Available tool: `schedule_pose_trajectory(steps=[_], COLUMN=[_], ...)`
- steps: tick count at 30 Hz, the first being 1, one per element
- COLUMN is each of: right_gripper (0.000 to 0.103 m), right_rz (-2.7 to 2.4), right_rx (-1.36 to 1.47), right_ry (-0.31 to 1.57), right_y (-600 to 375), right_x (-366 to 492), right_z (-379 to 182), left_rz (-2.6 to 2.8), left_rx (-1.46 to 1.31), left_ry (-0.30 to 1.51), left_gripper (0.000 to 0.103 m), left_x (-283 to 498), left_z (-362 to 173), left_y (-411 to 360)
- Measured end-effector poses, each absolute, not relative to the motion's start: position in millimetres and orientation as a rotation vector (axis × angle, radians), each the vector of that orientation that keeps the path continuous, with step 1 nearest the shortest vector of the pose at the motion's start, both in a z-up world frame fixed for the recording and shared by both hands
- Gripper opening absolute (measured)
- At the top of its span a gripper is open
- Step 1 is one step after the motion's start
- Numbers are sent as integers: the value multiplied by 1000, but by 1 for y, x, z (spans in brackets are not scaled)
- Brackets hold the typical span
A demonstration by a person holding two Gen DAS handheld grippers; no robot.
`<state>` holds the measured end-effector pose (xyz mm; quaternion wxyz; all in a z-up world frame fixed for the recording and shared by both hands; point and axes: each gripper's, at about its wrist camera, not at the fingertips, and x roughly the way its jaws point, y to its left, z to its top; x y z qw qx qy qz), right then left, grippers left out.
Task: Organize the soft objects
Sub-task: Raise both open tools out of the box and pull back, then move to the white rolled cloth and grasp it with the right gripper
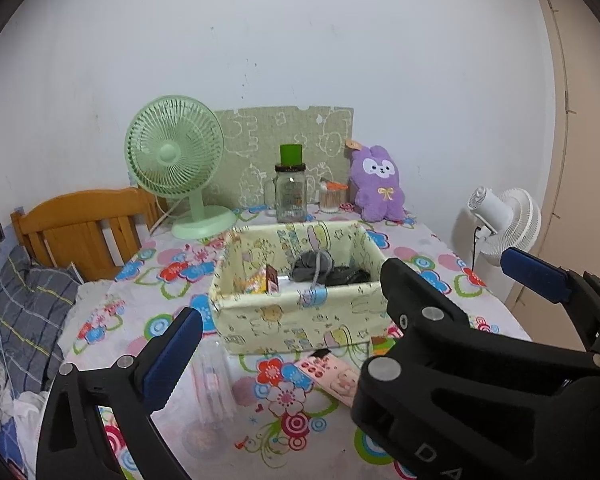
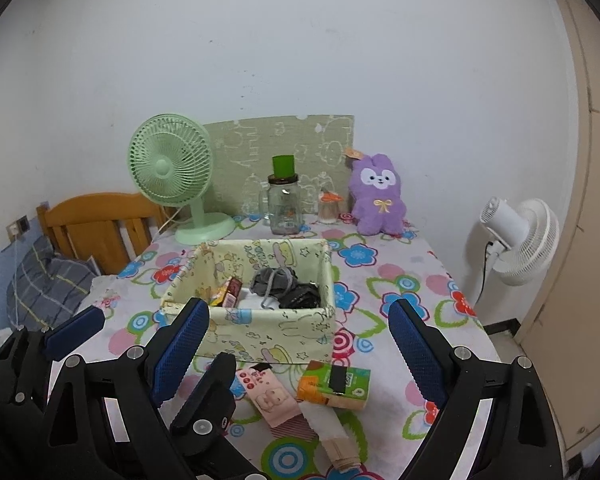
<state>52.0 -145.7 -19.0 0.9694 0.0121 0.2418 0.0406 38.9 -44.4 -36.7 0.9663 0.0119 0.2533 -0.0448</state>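
Centrally, fabric storage box (image 2: 260, 320) on floral tablecloth (image 2: 400, 280), containing grey and black soft items (image 2: 284, 286); purple plush rabbit (image 2: 376, 196) upright against rear wall. Left gripper (image 2: 140, 340) and right gripper (image 2: 300, 344) both spread wide, empty, near box.

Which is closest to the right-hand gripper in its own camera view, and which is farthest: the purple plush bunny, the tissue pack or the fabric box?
1. Tissue pack, just ahead, between the open fingers.
2. Fabric box, mid-table behind it.
3. Purple plush bunny, far back against the wall.
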Motion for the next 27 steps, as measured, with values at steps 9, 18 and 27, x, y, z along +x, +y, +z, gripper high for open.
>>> schedule_pose_trajectory(steps=[9, 18, 27], right_gripper=[93, 93, 93], right_rz=[73, 82, 82], right_rx=[40, 49, 57], right_ry=[518, 593, 627], right_y=[-152, -157, -162], right_x=[51, 61, 67], right_z=[-46, -78, -99], left_rz=[-110, -93, -110], left_rx=[22, 16, 15], left_ry=[550, 608, 646], left_gripper=[103, 103, 103], left_x=[40, 47, 53], left_z=[-62, -91, -112], left_y=[-50, -54, -56])
